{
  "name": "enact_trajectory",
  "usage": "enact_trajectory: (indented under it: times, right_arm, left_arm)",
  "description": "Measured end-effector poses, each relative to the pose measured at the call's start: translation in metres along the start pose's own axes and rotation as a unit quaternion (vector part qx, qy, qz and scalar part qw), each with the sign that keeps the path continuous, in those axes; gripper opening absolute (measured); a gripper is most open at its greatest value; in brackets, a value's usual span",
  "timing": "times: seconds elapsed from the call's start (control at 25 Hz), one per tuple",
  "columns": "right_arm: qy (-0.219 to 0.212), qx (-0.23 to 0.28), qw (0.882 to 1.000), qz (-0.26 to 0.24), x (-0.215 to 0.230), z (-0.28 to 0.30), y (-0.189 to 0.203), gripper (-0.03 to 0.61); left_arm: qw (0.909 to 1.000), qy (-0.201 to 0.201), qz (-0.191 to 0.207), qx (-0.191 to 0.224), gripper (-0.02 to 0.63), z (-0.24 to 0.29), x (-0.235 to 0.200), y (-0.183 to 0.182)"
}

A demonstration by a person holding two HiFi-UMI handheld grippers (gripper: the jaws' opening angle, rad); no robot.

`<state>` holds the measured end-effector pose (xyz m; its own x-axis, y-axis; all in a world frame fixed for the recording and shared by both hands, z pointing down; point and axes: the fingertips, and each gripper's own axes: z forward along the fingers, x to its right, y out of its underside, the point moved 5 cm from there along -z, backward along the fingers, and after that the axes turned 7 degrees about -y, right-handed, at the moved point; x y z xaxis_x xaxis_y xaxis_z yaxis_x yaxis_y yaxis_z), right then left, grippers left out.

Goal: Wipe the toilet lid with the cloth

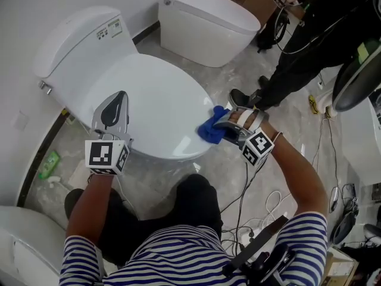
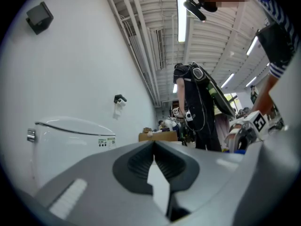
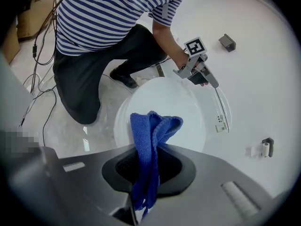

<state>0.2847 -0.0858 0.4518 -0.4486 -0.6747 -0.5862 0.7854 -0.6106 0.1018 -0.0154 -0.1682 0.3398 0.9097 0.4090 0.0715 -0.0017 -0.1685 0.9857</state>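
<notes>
Grey marbled floor (image 1: 268, 70) and a plain white wall frame the scene, with a second toilet (image 1: 205, 19) standing further back. The toilet lid (image 1: 155, 103) is down, white, glossy and bare. The right gripper (image 1: 231, 131) is clenched on the cloth (image 1: 209, 131) — a blue, nubby rag bunched between its jaws, with folds spilling out ahead of them and a tail trailing behind. In the head view the cloth sits at the lid's front right edge, seemingly touching it. The left gripper (image 1: 113, 113) is over the lid's left side, jaws pressed together on nothing.

The cloth looks light, soft and floppy, so it will likely fold and drag rather than push. The hold near its middle seems sound, since it leaves loose fabric in front to press flat. The lid looks hard and slick — the cloth should glide easily, though jaw tips held too low could scrape it.
</notes>
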Motion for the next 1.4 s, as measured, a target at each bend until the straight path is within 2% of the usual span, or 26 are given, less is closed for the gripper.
enact_trajectory:
  times: [0.32, 0.44, 0.6, 0.8, 1.0, 1.16, 1.4]
  right_arm:
    - [-0.004, 0.001, 1.000, -0.004, -0.001, -0.001, 0.002, 0.061]
    - [0.006, 0.004, 1.000, -0.010, 0.015, -0.005, 0.004, 0.061]
    - [0.037, 0.004, 0.999, -0.021, 0.063, -0.003, 0.012, 0.062]
    - [0.062, 0.024, 0.996, -0.054, 0.142, 0.030, 0.008, 0.061]
    - [0.066, 0.032, 0.994, -0.086, 0.207, 0.070, 0.007, 0.061]
    - [0.075, 0.041, 0.992, -0.091, 0.255, 0.098, 0.009, 0.060]
    - [0.065, 0.043, 0.992, -0.103, 0.300, 0.137, 0.010, 0.058]
  left_arm:
    - [1.0000, 0.006, -0.001, -0.003, 0.003, 0.006, 0.011, 0.002]
    - [1.0000, 0.005, -0.003, -0.001, 0.004, 0.007, 0.011, 0.000]
    - [0.9999, 0.007, -0.008, 0.002, 0.003, 0.013, 0.013, -0.002]
    - [0.9999, 0.007, -0.015, 0.003, 0.004, 0.023, 0.011, 0.000]
    - [0.9997, 0.013, -0.019, 0.006, 0.003, 0.032, 0.007, 0.001]
    - [0.9992, 0.015, -0.036, -0.004, 0.003, 0.037, 0.000, 0.006]
    - [0.9990, 0.013, -0.043, -0.007, 0.004, 0.049, -0.009, 0.011]
